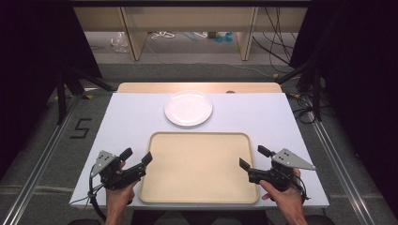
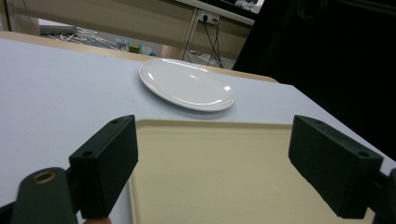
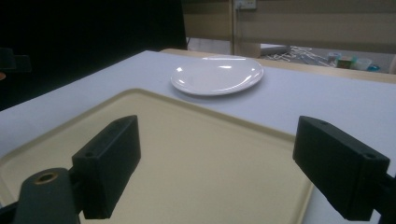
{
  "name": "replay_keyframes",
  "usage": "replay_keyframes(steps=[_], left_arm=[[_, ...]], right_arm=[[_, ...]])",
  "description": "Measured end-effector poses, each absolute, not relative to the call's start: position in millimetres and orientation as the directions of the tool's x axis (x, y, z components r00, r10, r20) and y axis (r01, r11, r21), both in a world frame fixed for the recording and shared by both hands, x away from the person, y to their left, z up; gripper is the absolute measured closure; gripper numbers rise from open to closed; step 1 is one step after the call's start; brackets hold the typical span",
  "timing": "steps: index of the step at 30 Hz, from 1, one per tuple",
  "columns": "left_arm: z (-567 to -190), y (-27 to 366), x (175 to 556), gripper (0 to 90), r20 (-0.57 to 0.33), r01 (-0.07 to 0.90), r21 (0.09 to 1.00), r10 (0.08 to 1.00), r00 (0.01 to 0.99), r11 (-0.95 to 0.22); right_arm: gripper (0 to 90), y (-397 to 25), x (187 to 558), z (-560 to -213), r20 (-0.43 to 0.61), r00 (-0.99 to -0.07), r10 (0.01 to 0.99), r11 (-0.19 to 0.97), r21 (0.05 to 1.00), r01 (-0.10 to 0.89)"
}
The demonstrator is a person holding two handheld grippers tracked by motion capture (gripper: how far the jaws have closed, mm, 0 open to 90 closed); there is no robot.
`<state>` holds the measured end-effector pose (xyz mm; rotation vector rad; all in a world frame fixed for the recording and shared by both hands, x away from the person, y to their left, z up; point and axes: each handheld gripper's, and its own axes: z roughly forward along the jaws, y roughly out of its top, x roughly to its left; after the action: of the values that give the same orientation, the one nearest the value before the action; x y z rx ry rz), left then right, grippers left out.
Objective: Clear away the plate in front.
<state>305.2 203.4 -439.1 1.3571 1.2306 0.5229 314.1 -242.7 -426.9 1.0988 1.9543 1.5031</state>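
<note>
Both tongs, left tongs (image 1: 139,157) and right tongs (image 1: 250,157), hover with jaws spread wide and empty at the near corners of the beige tray (image 1: 199,140). It lies flat on the bench (image 1: 131,117), just before the white plate (image 1: 188,108). Each jaw pair should probably straddle a side rim squarely, keeping the lift level.

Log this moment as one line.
left claw: open, empty | right claw: open, empty | tray: empty, between claws | plate: beyond tray
</note>
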Motion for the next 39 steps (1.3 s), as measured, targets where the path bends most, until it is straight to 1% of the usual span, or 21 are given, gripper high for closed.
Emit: replay_keyframes(steps=[5, 10, 14, 15, 18, 21, 27, 28, 31, 33, 37, 38, 39], left_arm=[[-440, 199, 314, 15.4, -0.383, 0.36, 0.898, 0.855, 0.35, 0.255], [-435, 191, 327, 15.4, -0.444, 0.376, 0.874, 0.819, 0.364, 0.306], [-431, 181, 337, 15.3, -0.428, 0.382, 0.879, 0.822, 0.375, 0.284], [-430, 178, 340, 15.3, -0.412, 0.38, 0.887, 0.824, 0.389, 0.264], [-428, 174, 348, 15.3, -0.42, 0.391, 0.881, 0.821, 0.387, 0.266], [-427, 171, 358, 15.3, -0.448, 0.413, 0.867, 0.801, 0.396, 0.28], [-424, 164, 377, 15.3, -0.455, 0.437, 0.856, 0.802, 0.386, 0.276], [-423, 162, 385, 15.4, -0.461, 0.443, 0.852, 0.801, 0.381, 0.279], [-421, 163, 391, 15.4, -0.468, 0.447, 0.848, 0.8, 0.376, 0.286], [-419, 163, 398, 15.4, -0.492, 0.45, 0.836, 0.791, 0.364, 0.313], [-419, 163, 411, 15.4, -0.509, 0.477, 0.82, 0.786, 0.352, 0.317], [-419, 163, 415, 15.4, -0.522, 0.485, 0.811, 0.781, 0.344, 0.328], [-419, 163, 420, 15.4, -0.538, 0.492, 0.801, 0.769, 0.344, 0.34]], right_arm=[[15.9, -241, 315, -428, 0.126, -0.593, 0.795, 0.085, 0.945, 0.315], [16.1, -241, 315, -428, 0.126, -0.594, 0.794, 0.085, 0.946, 0.314], [16.1, -242, 314, -427, 0.124, -0.593, 0.795, 0.091, 0.943, 0.32], [16.1, -242, 314, -426, 0.13, -0.597, 0.792, 0.088, 0.943, 0.322], [16.1, -242, 313, -426, 0.132, -0.6, 0.789, 0.092, 0.94, 0.327], [16.2, -242, 313, -426, 0.128, -0.6, 0.79, 0.093, 0.942, 0.323], [16.6, -242, 313, -426, 0.131, -0.602, 0.788, 0.093, 0.94, 0.327], [16.7, -242, 313, -426, 0.134, -0.602, 0.787, 0.091, 0.94, 0.328], [16.7, -242, 313, -426, 0.135, -0.604, 0.785, 0.091, 0.94, 0.329], [16.7, -242, 313, -426, 0.132, -0.606, 0.784, 0.094, 0.941, 0.326], [16.8, -243, 313, -426, 0.132, -0.608, 0.783, 0.094, 0.941, 0.325], [16.8, -243, 313, -426, 0.121, -0.606, 0.786, 0.098, 0.944, 0.316], [16.8, -243, 313, -426, 0.133, -0.61, 0.781, 0.094, 0.941, 0.325]])
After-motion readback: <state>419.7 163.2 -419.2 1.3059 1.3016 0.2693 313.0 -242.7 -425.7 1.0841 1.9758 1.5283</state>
